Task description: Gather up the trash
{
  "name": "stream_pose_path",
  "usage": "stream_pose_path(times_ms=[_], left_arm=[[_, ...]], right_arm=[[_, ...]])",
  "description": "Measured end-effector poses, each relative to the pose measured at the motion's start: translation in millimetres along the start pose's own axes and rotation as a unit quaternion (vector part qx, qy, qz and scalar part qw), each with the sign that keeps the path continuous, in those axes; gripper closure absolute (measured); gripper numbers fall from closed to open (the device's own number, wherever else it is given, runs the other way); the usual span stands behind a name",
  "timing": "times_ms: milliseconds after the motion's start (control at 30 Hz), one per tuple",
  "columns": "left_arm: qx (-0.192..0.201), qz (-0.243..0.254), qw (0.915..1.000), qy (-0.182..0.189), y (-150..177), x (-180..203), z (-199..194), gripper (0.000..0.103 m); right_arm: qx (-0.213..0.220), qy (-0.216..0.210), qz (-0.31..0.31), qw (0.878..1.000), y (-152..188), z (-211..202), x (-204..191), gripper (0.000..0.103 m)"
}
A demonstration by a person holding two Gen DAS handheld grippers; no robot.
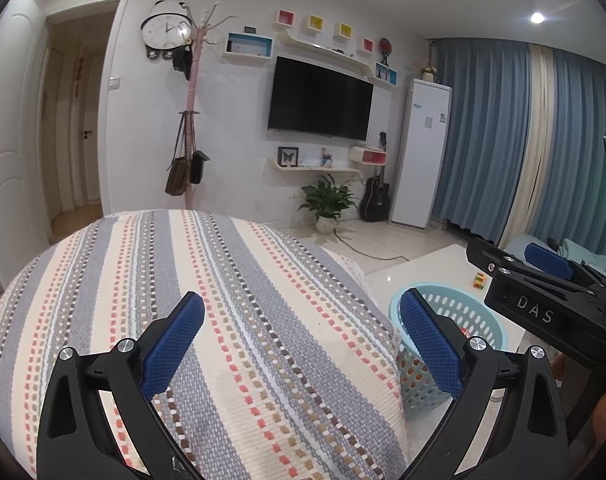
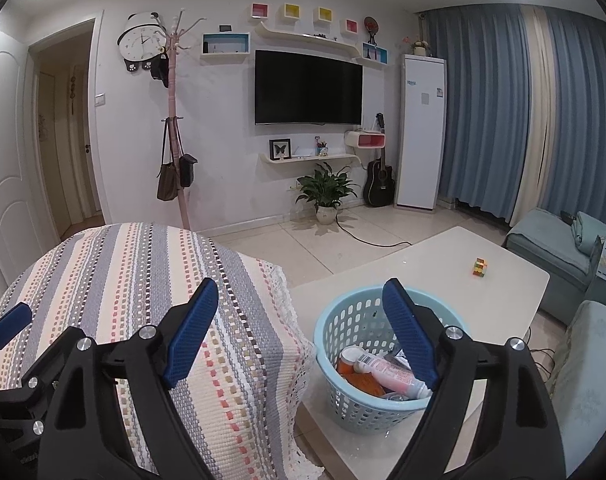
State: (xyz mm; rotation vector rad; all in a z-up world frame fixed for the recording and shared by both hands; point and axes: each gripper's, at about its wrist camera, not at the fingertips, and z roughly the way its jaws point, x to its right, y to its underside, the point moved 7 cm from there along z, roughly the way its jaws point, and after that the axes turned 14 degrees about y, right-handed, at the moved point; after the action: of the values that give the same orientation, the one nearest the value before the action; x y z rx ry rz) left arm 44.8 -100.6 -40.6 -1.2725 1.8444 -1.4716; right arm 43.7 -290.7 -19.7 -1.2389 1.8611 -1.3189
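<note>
A light blue perforated basket (image 2: pixel 343 328) stands on the white coffee table (image 2: pixel 443 264). It holds trash: a pink-and-white bottle (image 2: pixel 387 372), an orange package (image 2: pixel 363 382) and a dark wrapper. My right gripper (image 2: pixel 303 332) is open and empty, held above the gap between the striped cloth (image 2: pixel 151 280) and the basket. My left gripper (image 1: pixel 303 340) is open and empty above the striped cloth (image 1: pixel 223 300), with the basket (image 1: pixel 467 304) behind its right finger. The right gripper's body (image 1: pixel 543 292) shows at the right of the left wrist view.
A small multicoloured cube (image 2: pixel 480 267) sits on the table's far part. A teal sofa (image 2: pixel 559 248) stands at the right. A potted plant (image 2: pixel 327 196), a guitar (image 2: pixel 379 180), a coat stand (image 2: pixel 175 120) and a cable on the floor lie toward the far wall.
</note>
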Motion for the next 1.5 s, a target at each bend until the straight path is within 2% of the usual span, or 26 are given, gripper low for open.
stream_pose_path(times_ms=[733,1500], left_arm=[[0.012,0.003,0.9999,0.0,-9.4,-1.4,-11.2,0.008],[0.015,0.003,0.9999,-0.003,-9.0,0.7,-13.5,0.008]], right_arm=[[0.014,0.001,0.001,1.0,-6.0,-14.1,-6.3,0.023],[0.008,0.0,0.006,1.0,-2.1,-15.7,-5.2,0.023]])
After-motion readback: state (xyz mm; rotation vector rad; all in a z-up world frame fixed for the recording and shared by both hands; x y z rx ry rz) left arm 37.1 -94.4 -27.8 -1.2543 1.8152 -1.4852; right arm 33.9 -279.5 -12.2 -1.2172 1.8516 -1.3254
